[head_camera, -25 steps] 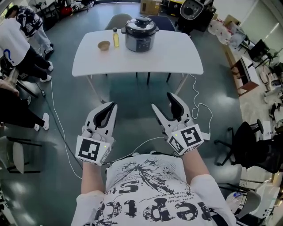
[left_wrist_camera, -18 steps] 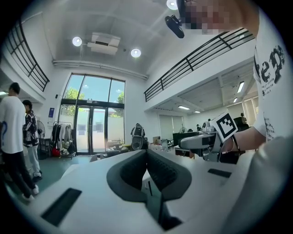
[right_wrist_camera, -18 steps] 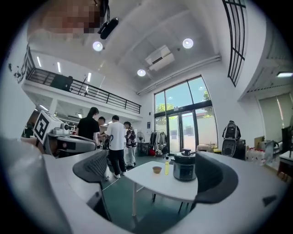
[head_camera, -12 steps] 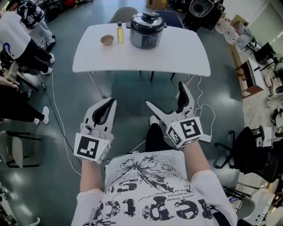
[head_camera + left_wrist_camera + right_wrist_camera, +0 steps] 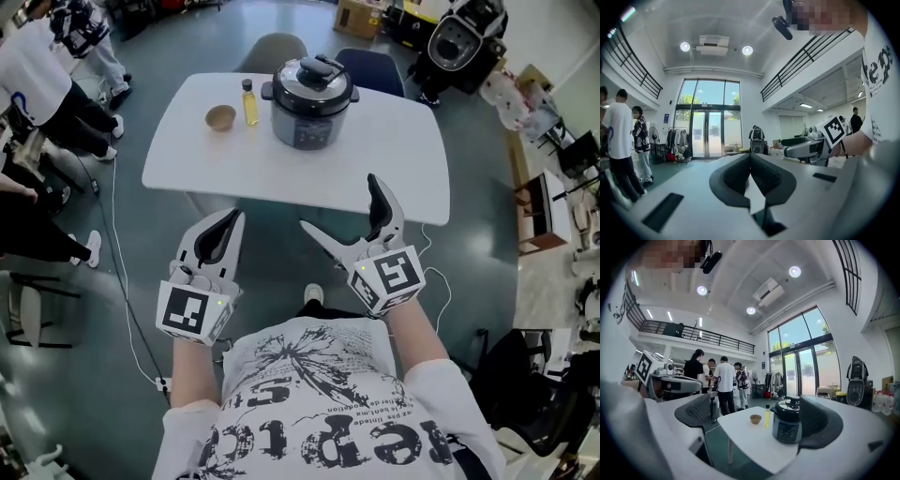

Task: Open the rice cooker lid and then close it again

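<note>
Two tongs, both empty: our left gripper (image 5: 231, 221) is pinched shut, while our right gripper (image 5: 339, 202) has just spread its jaws wide, we judge for the lid (image 5: 315, 73). Rice cooker (image 5: 312, 103) sits ahead, well apart, still closed.

rice cooker (image 5: 786, 425) right side behind jaw; panel print too small to read

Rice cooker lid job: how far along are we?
Done: nothing; the lid sits closed on the rice cooker. In hand: the approach. Both grippers are short of the table; on the right gripper the fingers have just been opening and stand wide with nothing between them, the left gripper is shut and empty. Left: open the lid, then close it.
</note>
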Motion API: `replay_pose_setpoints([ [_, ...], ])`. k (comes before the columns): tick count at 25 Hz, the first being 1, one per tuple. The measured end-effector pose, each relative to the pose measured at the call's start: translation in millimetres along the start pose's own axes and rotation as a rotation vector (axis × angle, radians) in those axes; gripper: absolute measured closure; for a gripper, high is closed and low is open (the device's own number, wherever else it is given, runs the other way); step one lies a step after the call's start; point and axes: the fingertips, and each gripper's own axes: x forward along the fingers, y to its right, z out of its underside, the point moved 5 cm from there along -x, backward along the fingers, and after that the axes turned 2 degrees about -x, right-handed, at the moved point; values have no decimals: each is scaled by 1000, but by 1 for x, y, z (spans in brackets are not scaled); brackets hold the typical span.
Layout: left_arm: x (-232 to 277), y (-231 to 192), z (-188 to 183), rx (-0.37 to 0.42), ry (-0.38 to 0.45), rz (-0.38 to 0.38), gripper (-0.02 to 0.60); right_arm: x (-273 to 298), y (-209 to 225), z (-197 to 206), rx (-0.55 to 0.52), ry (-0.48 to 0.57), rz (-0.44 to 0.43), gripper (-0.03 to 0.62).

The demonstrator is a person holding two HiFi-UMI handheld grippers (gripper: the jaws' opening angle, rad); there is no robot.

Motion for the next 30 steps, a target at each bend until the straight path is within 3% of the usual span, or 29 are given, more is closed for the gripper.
replay_pose_setpoints([
  [6,104,-3,-10,-8,6,-46,569,41,101,4,-11,-35,-31,-3],
  [14,192,-21,5,-19,-76,-19,569,95,168,26,24,-105,-81,-1],
  [23,291,-102,-2,-21,-45,70,569,204,223,32,14,-193,-71,-1],
  [30,364,-176,-17,-20,5,172,569,311,255,40,31,-341,-62,7],
])
